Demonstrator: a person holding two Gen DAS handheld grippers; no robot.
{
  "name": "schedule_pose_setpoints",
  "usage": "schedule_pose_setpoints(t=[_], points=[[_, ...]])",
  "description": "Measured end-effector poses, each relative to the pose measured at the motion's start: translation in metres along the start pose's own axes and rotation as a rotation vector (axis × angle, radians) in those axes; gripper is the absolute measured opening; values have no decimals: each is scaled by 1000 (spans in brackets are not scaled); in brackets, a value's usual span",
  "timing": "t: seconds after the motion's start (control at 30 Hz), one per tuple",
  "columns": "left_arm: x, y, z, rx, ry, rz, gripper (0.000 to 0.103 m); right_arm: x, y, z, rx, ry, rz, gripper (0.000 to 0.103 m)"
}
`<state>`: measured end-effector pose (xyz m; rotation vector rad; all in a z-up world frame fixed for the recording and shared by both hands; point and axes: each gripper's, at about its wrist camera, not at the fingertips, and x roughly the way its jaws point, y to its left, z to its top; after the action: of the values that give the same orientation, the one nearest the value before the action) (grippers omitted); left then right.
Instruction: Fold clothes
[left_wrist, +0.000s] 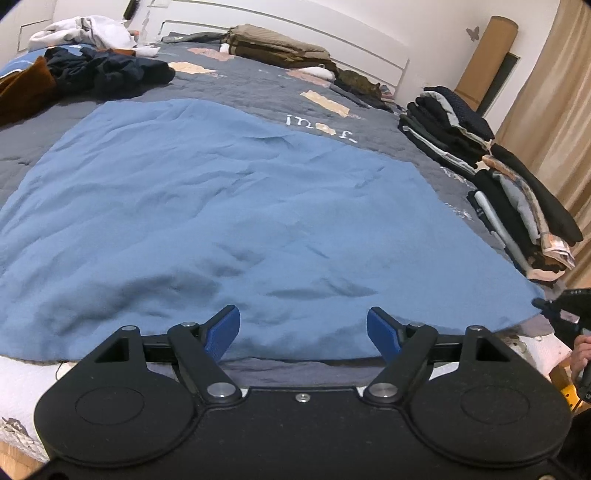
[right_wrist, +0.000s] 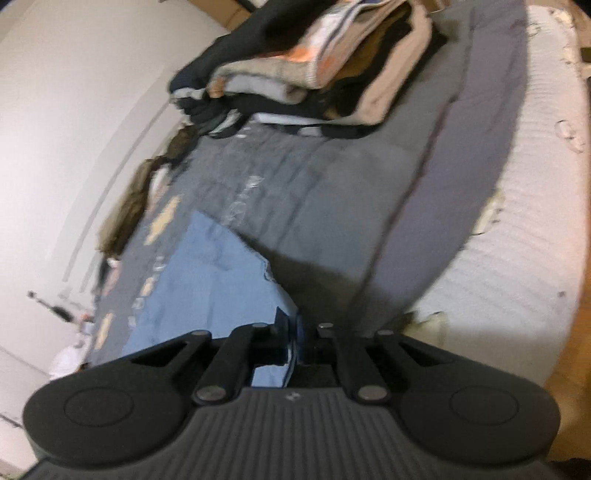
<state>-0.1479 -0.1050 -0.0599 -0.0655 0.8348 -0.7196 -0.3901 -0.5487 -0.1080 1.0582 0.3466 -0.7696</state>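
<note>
Jaws apart — blue cloth (left_wrist: 229, 206) beyond, seemingly

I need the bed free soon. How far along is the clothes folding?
Done: two stacks of folded clothes sit at the bed's right edge. In hand: a blue garment lies spread flat, not yet folded; the right gripper is shut on its corner, while the left gripper hangs open at its near hem. Left: a rumpled pile of dark and white clothes at the far left.

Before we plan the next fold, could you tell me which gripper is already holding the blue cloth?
The right gripper, shut on the blue cloth's corner; the left gripper is open, gripping nothing.
</note>
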Motion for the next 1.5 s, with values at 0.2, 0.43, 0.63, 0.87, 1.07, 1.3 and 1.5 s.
schedule_pose_setpoints(t=[0.2, 0.43, 0.63, 0.87, 1.07, 1.3, 1.5], points=[[-4, 17, 3, -60, -6, 39, 77, 12, 0, -3, -23, 21, -40, 4], [-22, 68, 8, -252, -50, 122, 77, 15, 1, -4, -10, 40, -39, 8], [-40, 106, 9, -372, -82, 197, 77, 4, 6, -1, -59, 19, -175, 19], [-57, 126, 6, -411, -109, 250, 77, -35, 50, -1, -300, -177, -151, 52], [-63, 135, 3, -407, -102, 261, 77, -17, 97, -37, -462, 23, 63, 61], [-73, 150, -3, -411, -104, 290, 77, -9, 154, -88, -644, 166, 246, 63], [-82, 164, -9, -416, -104, 318, 77, -9, 189, -132, -725, 270, 342, 63]])
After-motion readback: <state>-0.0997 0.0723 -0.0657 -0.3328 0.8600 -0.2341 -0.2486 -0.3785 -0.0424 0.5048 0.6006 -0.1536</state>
